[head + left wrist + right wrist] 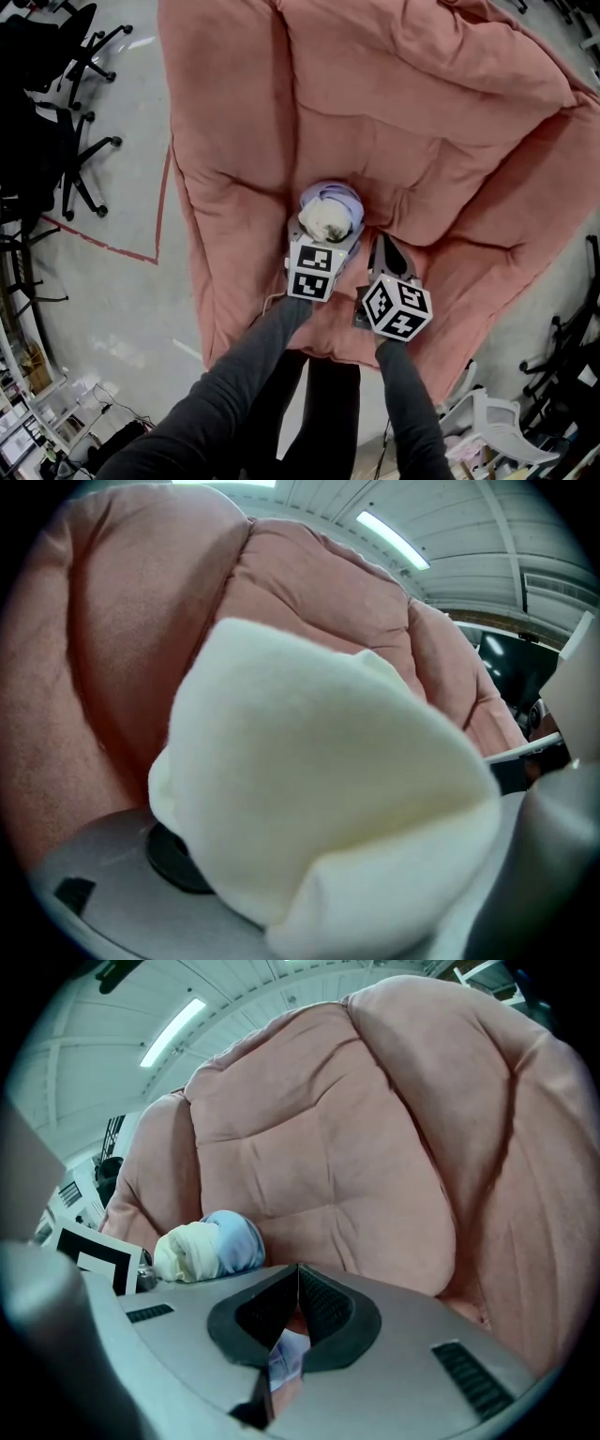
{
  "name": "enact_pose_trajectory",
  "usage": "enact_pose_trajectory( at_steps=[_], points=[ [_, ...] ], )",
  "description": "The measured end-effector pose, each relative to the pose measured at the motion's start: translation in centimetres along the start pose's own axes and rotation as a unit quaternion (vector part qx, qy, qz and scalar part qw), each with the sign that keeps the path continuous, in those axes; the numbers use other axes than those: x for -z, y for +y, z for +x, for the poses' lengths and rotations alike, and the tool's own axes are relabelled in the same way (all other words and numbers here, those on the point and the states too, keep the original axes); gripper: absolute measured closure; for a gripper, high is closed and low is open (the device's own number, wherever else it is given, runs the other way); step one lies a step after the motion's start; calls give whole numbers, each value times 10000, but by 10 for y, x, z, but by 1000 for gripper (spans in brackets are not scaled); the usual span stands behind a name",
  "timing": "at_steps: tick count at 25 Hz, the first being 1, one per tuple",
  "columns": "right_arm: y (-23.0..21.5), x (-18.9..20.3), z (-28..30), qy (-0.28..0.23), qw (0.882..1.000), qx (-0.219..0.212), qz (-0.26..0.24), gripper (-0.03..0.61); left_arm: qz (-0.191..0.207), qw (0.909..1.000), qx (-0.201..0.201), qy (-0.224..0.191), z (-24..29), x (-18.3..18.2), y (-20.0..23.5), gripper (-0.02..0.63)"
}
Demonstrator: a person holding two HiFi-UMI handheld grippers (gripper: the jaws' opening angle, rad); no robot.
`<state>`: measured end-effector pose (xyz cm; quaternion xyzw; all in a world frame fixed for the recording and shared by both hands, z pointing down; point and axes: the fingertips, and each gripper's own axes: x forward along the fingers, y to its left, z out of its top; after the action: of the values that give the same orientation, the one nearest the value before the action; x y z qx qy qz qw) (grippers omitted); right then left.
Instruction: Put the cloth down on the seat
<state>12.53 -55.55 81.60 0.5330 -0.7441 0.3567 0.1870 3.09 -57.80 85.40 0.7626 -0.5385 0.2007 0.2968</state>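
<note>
Left tool [325, 234] grips the rolled cream-and-lilac cloth [330, 212], jaws wide round it, low over the middle of the pink cushioned seat [422, 122]; right tool [385, 253] just beside it is pinched together, empty. Set-down looks nearly done: next it wants a release and a clean retreat.

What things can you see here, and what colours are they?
seat: one, pink, padded, fills the middle
cloth: one bundle, white and pale blue, over the seat's middle
office chairs: a few, black, left edge
plastic chair: one, white, lower right corner
tape line: one, red, on the grey floor left of the seat
left gripper: one, grey, cloth between its fingers
right gripper: one, grey, fingers together, empty
sleeves: two, dark grey, bottom
</note>
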Motion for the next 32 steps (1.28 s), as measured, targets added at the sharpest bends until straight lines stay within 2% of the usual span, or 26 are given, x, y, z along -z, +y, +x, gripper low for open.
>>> enact_pose_trajectory(
  at_steps=[6,9,12,14,20,32],
  points=[
    [6,-5,-7,-85,9999,-21,64,569,-43,9997,-212,142,-12,4,-1,127],
    [10,-4,-13,-86,10000,-45,2,569,-248,9989,-336,217,-19,10,2,102],
    [13,-3,-18,-87,9999,-75,-22,569,-524,9974,-396,283,-21,17,8,52],
    [14,-2,-21,-82,9999,-88,-8,569,-574,9972,-368,312,-21,18,8,25],
    [24,-4,-33,-153,9998,-156,4,569,-681,9962,-248,473,-33,18,2,23],
    [27,-12,-61,-185,9997,-118,129,569,-949,9926,-370,669,-73,28,-11,25]
  ],
)
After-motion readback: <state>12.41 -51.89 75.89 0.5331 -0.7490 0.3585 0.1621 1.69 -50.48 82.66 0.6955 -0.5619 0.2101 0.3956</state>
